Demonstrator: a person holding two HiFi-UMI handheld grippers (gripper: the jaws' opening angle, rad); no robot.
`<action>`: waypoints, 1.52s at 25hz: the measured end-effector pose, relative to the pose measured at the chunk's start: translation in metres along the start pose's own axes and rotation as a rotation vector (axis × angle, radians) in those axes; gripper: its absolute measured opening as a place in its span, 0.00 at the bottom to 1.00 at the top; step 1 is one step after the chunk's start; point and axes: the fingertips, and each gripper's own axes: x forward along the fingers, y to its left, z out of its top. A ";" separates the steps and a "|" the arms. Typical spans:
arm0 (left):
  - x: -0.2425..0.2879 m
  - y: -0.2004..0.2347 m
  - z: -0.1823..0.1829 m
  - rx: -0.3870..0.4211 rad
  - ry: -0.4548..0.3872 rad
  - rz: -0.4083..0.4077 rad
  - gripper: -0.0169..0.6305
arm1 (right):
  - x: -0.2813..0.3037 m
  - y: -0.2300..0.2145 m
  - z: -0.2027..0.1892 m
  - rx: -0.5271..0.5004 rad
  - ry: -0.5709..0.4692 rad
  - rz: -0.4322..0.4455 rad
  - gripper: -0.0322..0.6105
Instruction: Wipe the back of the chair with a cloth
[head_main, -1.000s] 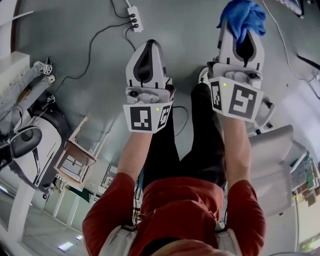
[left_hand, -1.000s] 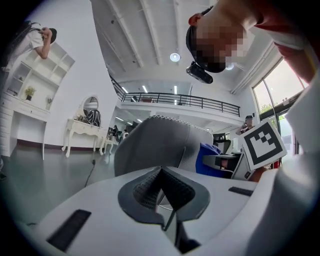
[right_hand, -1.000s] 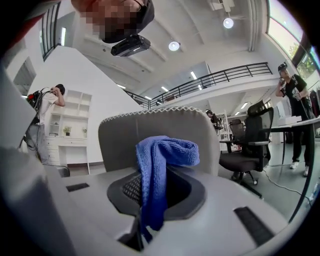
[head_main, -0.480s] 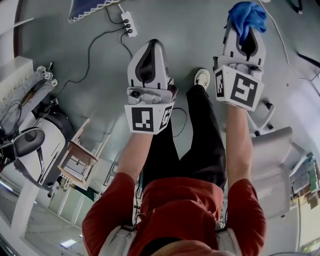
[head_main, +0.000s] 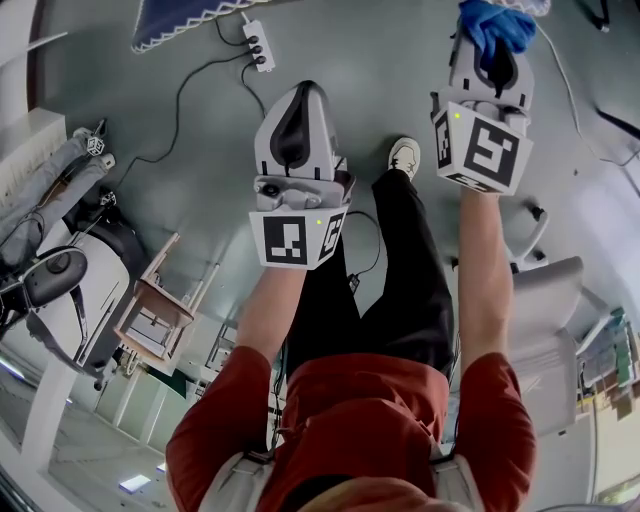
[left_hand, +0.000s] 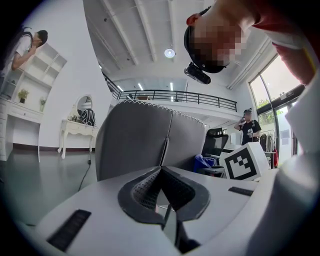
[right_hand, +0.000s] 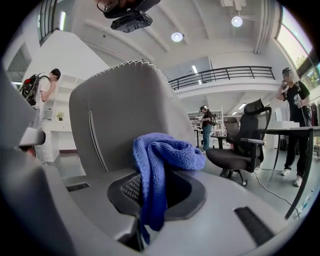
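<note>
Cloth of blue terry hangs clamped in the right gripper, just before the upright grey padded chair back; the left gripper, farther back, has jaws together, empty.

White power strip lying on the grey floor, a small wooden chair well apart from it. There's a black office chair, and a person with a backpack stands by white shelves; a white dressing table sits against the wall.

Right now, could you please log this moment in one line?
left tongs: shut, empty | right tongs: shut on cloth | chair back: behind cloth, contact unclear
</note>
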 end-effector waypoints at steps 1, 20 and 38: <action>-0.002 0.001 0.000 0.002 0.003 -0.001 0.05 | 0.001 0.002 -0.001 -0.005 0.005 0.001 0.14; -0.067 0.127 0.014 -0.020 -0.014 0.127 0.05 | 0.029 0.153 -0.009 -0.035 0.069 0.125 0.14; -0.144 0.263 0.020 -0.024 -0.019 0.271 0.05 | 0.066 0.319 -0.019 -0.038 0.135 0.249 0.14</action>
